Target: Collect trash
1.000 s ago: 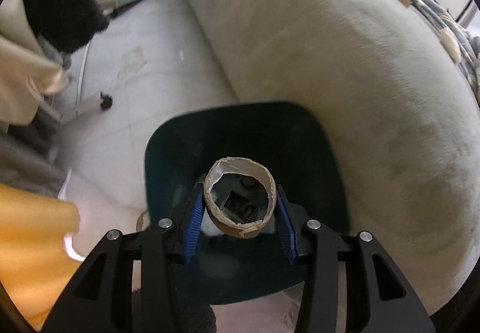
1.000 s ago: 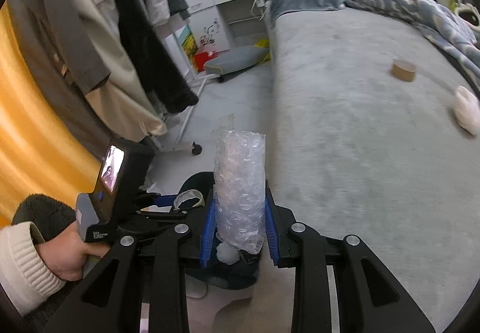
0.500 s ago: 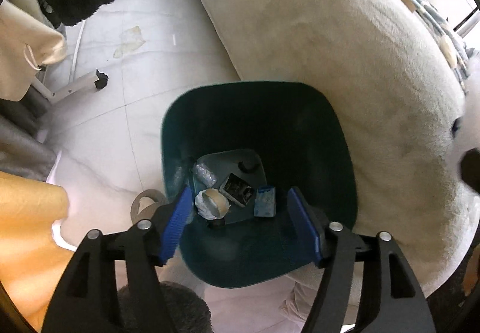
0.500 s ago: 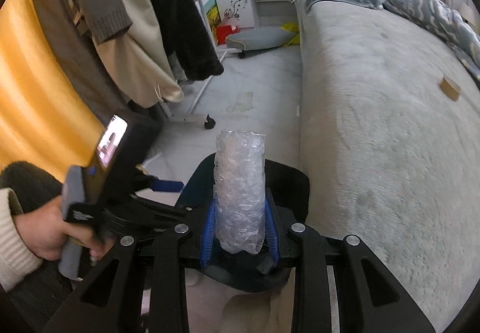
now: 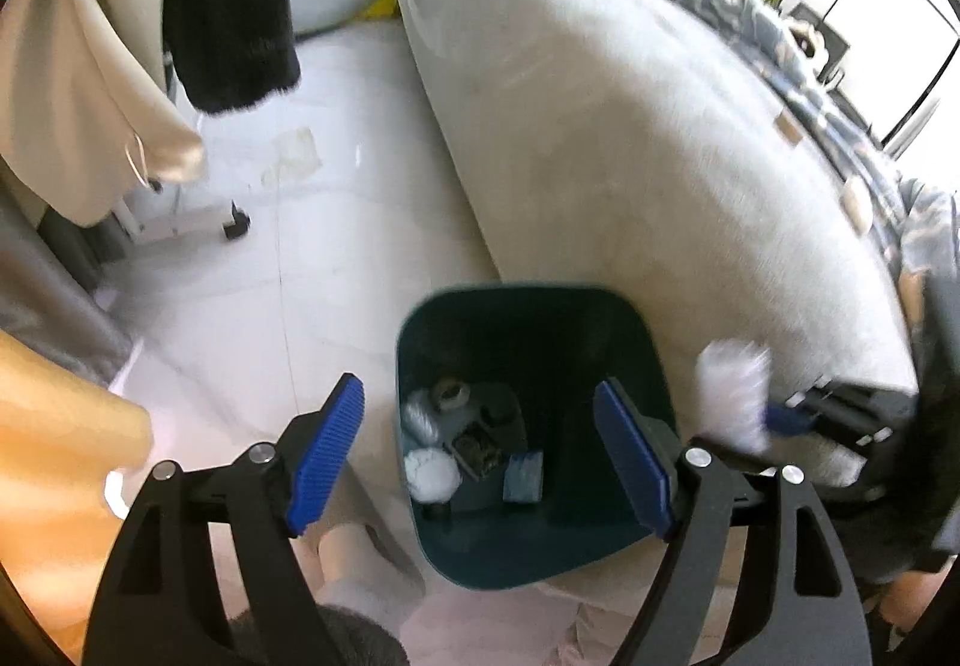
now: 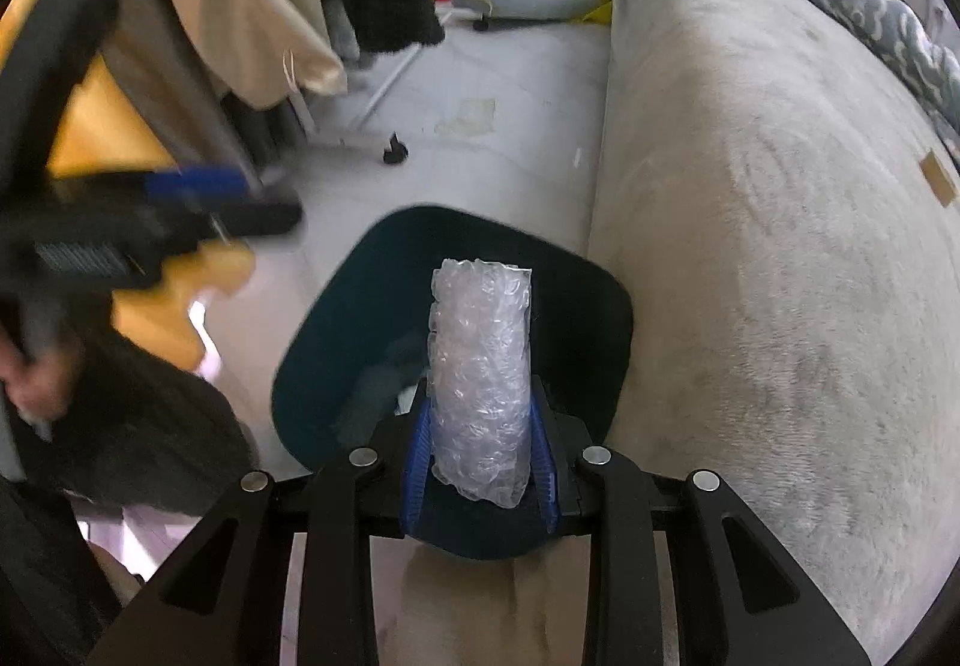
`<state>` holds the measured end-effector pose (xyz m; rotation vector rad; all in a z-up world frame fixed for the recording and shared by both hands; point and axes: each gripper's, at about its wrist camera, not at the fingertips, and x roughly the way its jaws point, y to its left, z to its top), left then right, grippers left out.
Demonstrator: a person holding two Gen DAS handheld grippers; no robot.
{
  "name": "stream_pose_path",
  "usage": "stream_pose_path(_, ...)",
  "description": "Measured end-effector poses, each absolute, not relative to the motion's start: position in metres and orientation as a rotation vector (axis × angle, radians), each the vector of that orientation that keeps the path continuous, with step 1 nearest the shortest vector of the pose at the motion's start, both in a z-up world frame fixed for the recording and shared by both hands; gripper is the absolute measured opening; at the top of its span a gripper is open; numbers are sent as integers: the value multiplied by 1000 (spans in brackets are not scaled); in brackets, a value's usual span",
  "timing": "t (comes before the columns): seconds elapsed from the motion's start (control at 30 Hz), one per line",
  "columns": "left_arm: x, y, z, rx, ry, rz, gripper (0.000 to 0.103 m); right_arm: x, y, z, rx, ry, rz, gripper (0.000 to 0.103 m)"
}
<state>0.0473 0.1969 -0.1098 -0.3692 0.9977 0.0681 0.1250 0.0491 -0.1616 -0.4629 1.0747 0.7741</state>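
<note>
Each gripper, the left gripper [image 5: 480, 450] and the right gripper [image 6: 480, 462], is a matte black plastic frame with triangular cut-outs in its 2 arms and 4 round silver screws across the linkage. The fingers [image 5: 327, 450] carry ribbed bright blue pads. In the right wrist view, the person's hand [image 6: 30, 390] shows pale, blurred skin beside a dark fuzzy sleeve [image 6: 138, 426].
</note>
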Motion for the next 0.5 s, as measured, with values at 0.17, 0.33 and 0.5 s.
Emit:
stream_pose_path(0.17,41,207,-83,-403,903,57,81,129,53,-178,-437,1118,730,31)
stream_pose_path(0.33,36,211,-59,-380,823,40,81,125,53,-191,-456,1117,670,50)
stream_pose_path(0.5,34,214,-40,-390,764,17,81,118,47,-179,-461,1097,658,66)
